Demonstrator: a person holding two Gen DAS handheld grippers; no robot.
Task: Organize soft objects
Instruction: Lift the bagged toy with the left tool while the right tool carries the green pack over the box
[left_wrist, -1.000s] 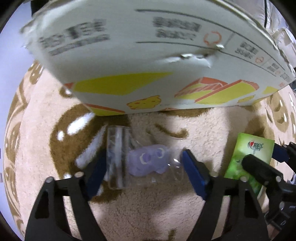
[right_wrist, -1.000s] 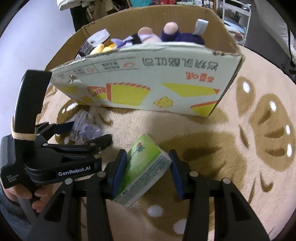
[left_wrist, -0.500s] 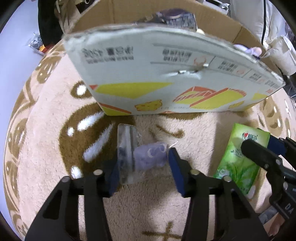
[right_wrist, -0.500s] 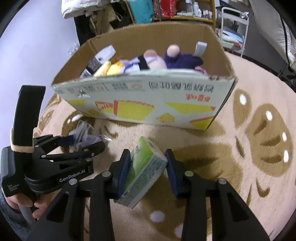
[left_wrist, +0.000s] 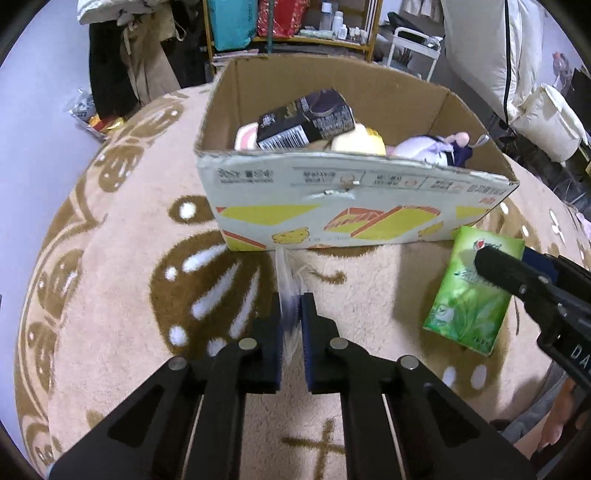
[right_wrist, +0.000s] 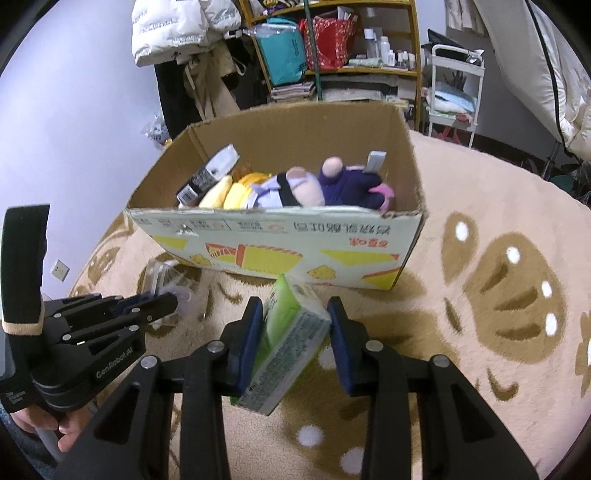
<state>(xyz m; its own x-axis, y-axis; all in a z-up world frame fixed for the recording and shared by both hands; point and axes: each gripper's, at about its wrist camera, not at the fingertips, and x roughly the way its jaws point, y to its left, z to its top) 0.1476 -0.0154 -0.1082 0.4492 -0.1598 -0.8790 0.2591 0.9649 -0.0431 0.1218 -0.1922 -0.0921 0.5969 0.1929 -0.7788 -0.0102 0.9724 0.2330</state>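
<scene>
Two items are held clear of the rug (left_wrist: 110, 332), in front of the cardboard box (left_wrist: 354, 206): the left gripper (left_wrist: 291, 314) is pinched nearly closed on a clear-wrapped purple toy (right_wrist: 173, 291), the right gripper (right_wrist: 295, 332) clamped on a green tissue pack (right_wrist: 291, 332). Each should be carried above the box rim before release. A second earlier, both grippers were spread around these items on the rug.

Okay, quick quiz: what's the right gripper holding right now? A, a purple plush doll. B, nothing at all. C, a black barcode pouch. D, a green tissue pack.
D: the right gripper has its blue pads on either side of the green tissue pack, which is tilted above the rug in front of the cardboard box.
</scene>
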